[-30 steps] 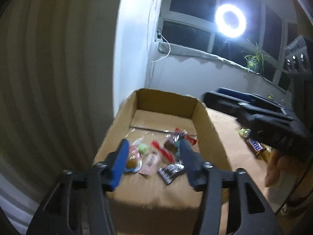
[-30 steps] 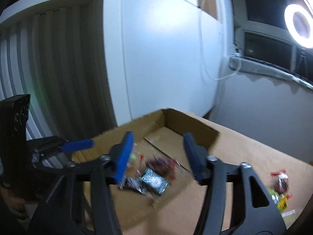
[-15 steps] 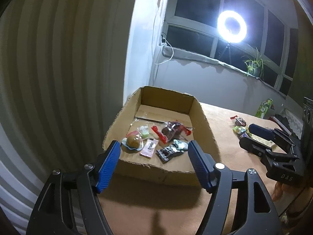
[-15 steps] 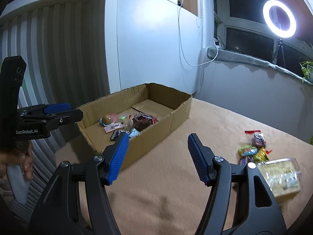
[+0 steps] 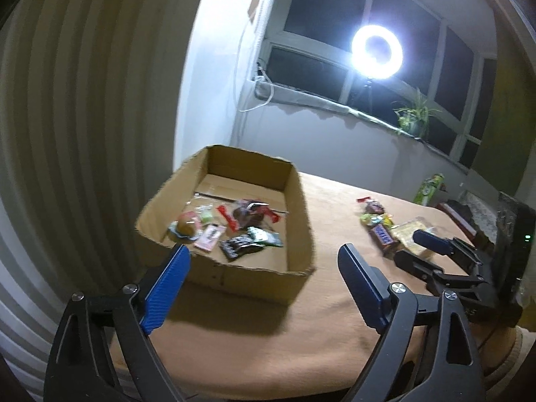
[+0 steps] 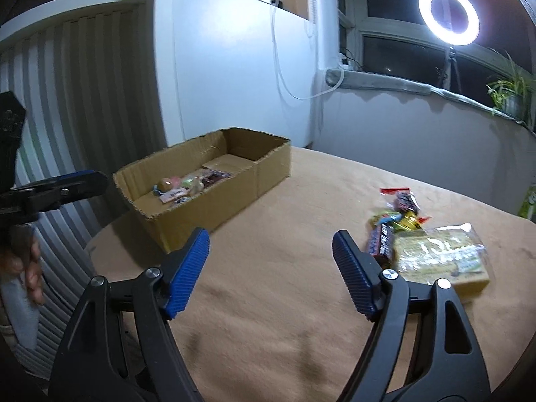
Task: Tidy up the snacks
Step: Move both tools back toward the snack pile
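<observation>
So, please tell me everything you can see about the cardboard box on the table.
The cardboard box is brown corrugated card, shallow, rectangular and open at the top, with rough, torn-looking rims. It sits flat on the tan table cover, near the table's edge by the white wall. Several small wrapped snacks lie on its floor at the nearer end; the far end is bare. Neither gripper touches it.

A glaring ring light (image 5: 377, 50) before dark windows is the main source in a dim room, casting the cardboard box's (image 5: 254, 284) shadow toward the camera, with slight blur and strong fisheye bending at the edges.
</observation>
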A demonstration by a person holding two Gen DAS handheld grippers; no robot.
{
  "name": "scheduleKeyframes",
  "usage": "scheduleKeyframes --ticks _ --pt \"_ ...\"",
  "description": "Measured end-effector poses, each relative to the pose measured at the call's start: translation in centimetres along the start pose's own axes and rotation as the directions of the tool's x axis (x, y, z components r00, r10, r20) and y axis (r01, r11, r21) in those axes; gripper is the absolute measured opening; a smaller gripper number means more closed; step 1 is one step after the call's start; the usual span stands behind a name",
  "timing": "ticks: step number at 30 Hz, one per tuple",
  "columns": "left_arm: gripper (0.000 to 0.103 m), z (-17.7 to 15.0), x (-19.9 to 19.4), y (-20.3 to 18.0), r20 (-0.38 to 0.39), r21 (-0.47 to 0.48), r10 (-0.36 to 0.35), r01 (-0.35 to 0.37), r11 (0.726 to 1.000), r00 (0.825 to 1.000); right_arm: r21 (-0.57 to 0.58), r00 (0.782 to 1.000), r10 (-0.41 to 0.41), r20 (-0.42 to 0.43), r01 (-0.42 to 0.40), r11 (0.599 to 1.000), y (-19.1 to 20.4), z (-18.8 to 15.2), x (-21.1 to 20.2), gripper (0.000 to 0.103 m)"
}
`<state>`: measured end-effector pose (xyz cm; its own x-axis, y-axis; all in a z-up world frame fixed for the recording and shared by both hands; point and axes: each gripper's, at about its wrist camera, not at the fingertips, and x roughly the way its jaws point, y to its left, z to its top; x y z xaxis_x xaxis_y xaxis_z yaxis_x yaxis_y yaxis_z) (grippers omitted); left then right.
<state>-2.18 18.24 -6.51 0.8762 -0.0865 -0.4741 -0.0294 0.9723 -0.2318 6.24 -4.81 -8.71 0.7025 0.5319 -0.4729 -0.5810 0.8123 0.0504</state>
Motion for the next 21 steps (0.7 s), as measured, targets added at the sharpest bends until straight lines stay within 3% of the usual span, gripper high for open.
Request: scheduleKeyframes --ticks 10,21 --pt "0.099 -0.5 0.7 -2.5 -0.044 0.046 -0.13 0.132 0.99 0.991 0.009 0.997 -0.072 -0.003 0.072 0.997 -1.2 1.3 -0.2 0.08" --pt "0.1 -1.5 1.9 -4.6 -0.089 0.044 -0.161 0.165 0.985 0.983 0.067 0.99 -0.142 -0.011 0.142 0.988 -5.5 -0.9 -2.7 0.081"
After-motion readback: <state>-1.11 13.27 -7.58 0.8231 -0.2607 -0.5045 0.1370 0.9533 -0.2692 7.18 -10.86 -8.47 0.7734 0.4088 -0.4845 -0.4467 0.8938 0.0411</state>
